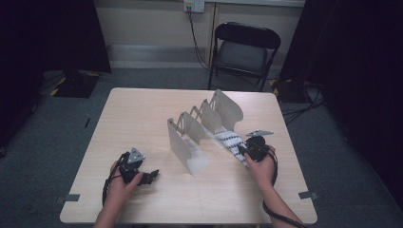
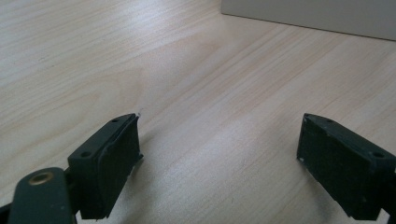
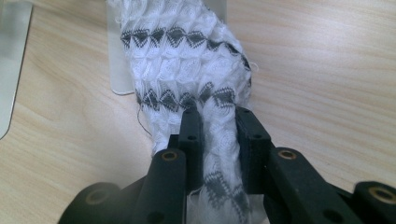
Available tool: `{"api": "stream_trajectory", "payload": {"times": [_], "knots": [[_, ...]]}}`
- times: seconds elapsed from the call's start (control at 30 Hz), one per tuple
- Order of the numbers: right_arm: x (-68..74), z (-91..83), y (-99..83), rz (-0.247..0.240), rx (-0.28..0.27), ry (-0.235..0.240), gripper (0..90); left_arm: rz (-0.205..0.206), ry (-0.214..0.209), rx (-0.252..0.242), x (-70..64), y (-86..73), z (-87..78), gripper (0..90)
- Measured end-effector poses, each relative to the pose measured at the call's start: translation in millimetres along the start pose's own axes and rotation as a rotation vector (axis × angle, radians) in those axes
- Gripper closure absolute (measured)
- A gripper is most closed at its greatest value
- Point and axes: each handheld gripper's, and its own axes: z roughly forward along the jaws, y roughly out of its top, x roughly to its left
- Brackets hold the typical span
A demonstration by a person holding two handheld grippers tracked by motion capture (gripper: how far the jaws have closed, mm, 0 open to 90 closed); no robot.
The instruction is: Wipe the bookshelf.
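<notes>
1. Dark curtains and a folding chair (image 1: 244, 47) stand behind the pale wooden table (image 1: 142, 118).
2. At the table's middle stands a grey folding rack (image 1: 202, 130) of upright panels, its row running diagonally away from the person.
3. Just right of the rack lies a white knitted cloth (image 1: 230, 141) with dark diamond bands, bunched long, its axis running from the rack toward the right gripper (image 1: 247, 151).
4. It looks soft, light and stretchy; the bunched end gives the firmest hold.
5. That right gripper's jaws pinch the cloth's near end (image 3: 219, 140).
6. Well left of the rack, the left gripper (image 2: 219, 154) rests low, jaws spread and empty.
</notes>
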Motion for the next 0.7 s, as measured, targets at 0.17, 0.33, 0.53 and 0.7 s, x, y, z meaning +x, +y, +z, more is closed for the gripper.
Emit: {"api": "stream_trajectory", "payload": {"times": [0.17, 0.33, 0.53, 0.7], "knots": [[4.8, 6.5, 7.4, -0.017, -0.002, -0.009, 75.5, 0.0, 0.0, 0.0, 0.0, 0.0, 0.0, 13.0], [12.0, 18.2, 19.5, -0.024, -0.003, 0.003, 75.0, 0.0, -0.001, 0.0, 0.1, 0.0, 0.0, 13.0], [15.1, 30.3, 30.2, -0.046, -0.034, 0.02, 62.4, 0.001, 0.0, 0.001, 0.1, 0.0, 0.0, 13.0], [13.0, 20.8, 28.8, -0.051, -0.061, 0.018, 47.1, 0.001, 0.0, 0.001, 0.1, 0.0, 0.0, 12.9]]}}
